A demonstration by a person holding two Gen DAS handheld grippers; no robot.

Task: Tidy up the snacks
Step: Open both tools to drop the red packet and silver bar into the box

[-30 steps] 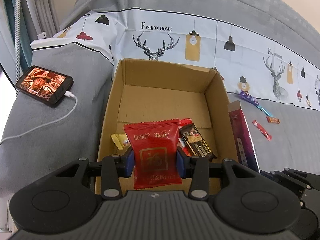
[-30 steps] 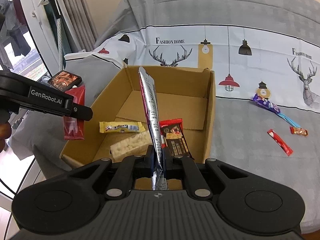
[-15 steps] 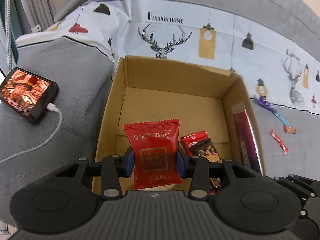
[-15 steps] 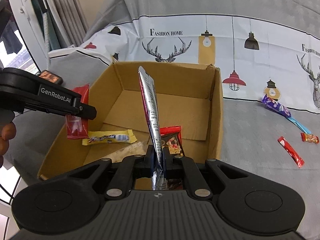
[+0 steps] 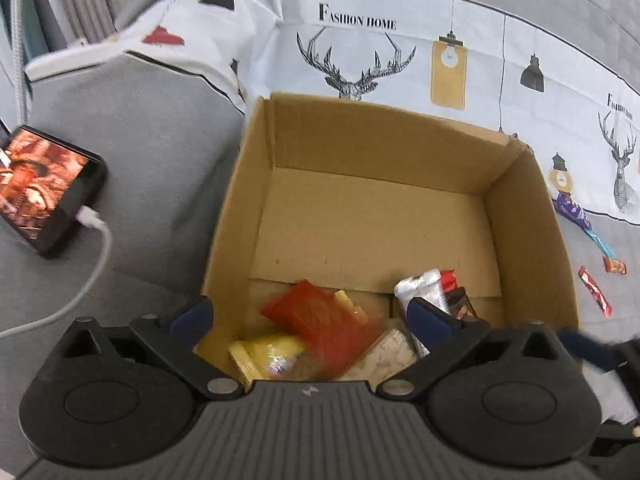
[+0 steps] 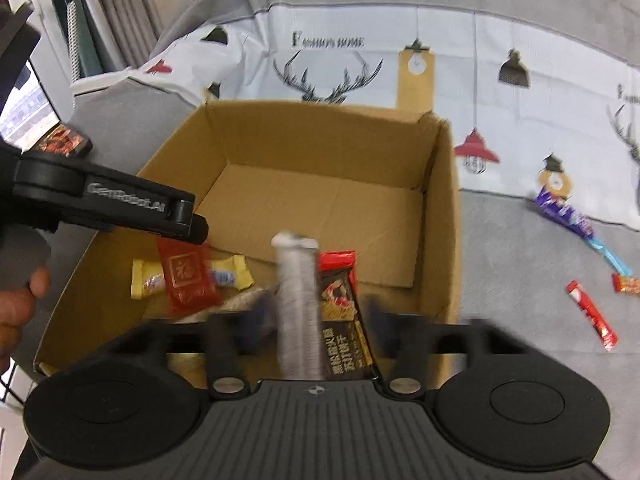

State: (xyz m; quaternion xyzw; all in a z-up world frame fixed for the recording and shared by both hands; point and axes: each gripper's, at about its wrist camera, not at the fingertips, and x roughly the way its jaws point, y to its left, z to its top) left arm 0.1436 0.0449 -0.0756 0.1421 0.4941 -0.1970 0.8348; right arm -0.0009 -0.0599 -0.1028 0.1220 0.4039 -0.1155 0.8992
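Note:
An open cardboard box (image 5: 360,216) (image 6: 440,208) holds several snacks at its near end. My left gripper (image 5: 308,312) hangs over that end, its jaws opening wide. The red packet (image 5: 320,320) (image 6: 188,276) falls free between them, blurred, above a yellow bar (image 5: 264,354) (image 6: 232,274). My right gripper (image 6: 316,322) is beside it, jaws opening. The silver stick packet (image 6: 298,304) (image 5: 420,292) drops between its fingers, touching neither pad, next to a dark packet with a red top (image 6: 340,308). The left gripper's arm (image 6: 120,204) crosses the right wrist view.
A phone (image 5: 40,188) with a white charging cable lies on the grey cushion left of the box. Right of the box, loose snacks lie on the cloth: a purple packet (image 6: 564,212), a red stick (image 6: 592,316) and a small red candy (image 6: 626,284).
Both grippers moved closer over the box and lower. Both opened: the red packet left the left jaws and the silver stick packet left the right jaws, both dropping into the box.

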